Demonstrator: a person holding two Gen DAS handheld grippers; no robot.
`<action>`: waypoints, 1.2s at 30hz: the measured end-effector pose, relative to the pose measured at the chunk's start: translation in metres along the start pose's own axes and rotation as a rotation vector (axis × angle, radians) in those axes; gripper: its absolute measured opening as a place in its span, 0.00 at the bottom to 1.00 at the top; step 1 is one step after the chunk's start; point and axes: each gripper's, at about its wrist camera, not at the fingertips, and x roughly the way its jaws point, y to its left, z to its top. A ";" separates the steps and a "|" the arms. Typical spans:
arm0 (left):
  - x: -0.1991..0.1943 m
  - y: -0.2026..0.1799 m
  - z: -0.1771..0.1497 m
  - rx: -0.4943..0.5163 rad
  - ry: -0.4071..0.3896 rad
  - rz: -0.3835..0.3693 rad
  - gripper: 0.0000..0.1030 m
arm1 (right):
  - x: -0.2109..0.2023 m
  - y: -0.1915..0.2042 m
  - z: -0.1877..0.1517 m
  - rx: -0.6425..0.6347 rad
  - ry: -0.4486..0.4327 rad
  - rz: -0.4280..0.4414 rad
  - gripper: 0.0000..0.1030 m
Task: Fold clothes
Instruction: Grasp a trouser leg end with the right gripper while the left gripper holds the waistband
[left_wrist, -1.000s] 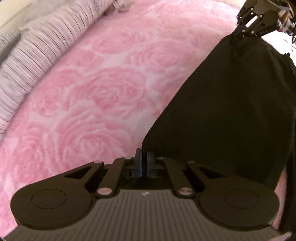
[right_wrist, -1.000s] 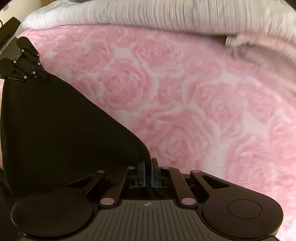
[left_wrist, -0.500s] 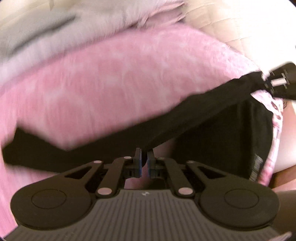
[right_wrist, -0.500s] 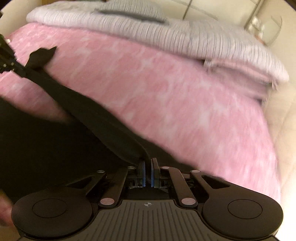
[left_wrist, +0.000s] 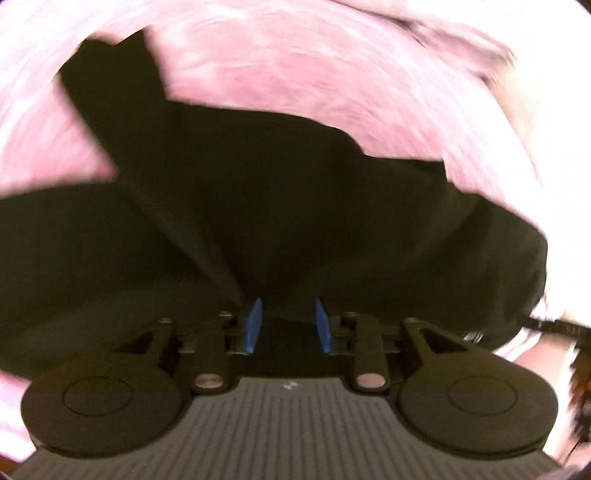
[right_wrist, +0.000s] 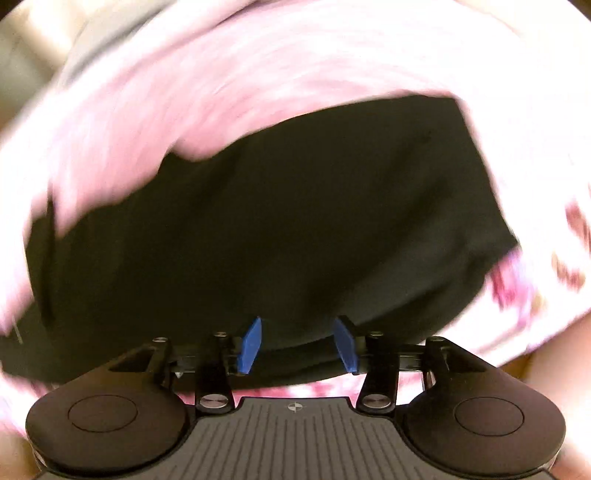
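Observation:
A black garment (left_wrist: 277, 206) lies spread on the pink rose-patterned blanket (left_wrist: 295, 70), one sleeve pointing to the far left. My left gripper (left_wrist: 286, 325) is open, blue pads apart, right at the garment's near edge. In the right wrist view the same black garment (right_wrist: 280, 221) fills the middle. My right gripper (right_wrist: 299, 345) is open too, pads apart over the near hem, holding nothing. Both views are motion-blurred.
The pink blanket (right_wrist: 258, 74) covers the bed around the garment. A pale striped duvet (left_wrist: 461, 33) lies at the far right edge of the bed. Part of the other gripper (left_wrist: 554, 326) shows at the right in the left wrist view.
Both grippers held the garment up by its edge, swung it down onto the bed and opened, letting it go. The garment now lies flat.

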 end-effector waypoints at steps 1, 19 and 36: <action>-0.001 0.003 0.000 -0.050 -0.011 0.001 0.26 | -0.003 -0.013 0.001 0.094 -0.018 0.024 0.47; 0.029 0.019 0.016 -0.361 -0.114 0.090 0.12 | -0.008 -0.119 0.018 0.769 -0.291 0.182 0.47; -0.053 0.014 -0.076 -0.206 -0.309 0.119 0.02 | -0.048 -0.111 0.035 0.388 -0.357 0.047 0.07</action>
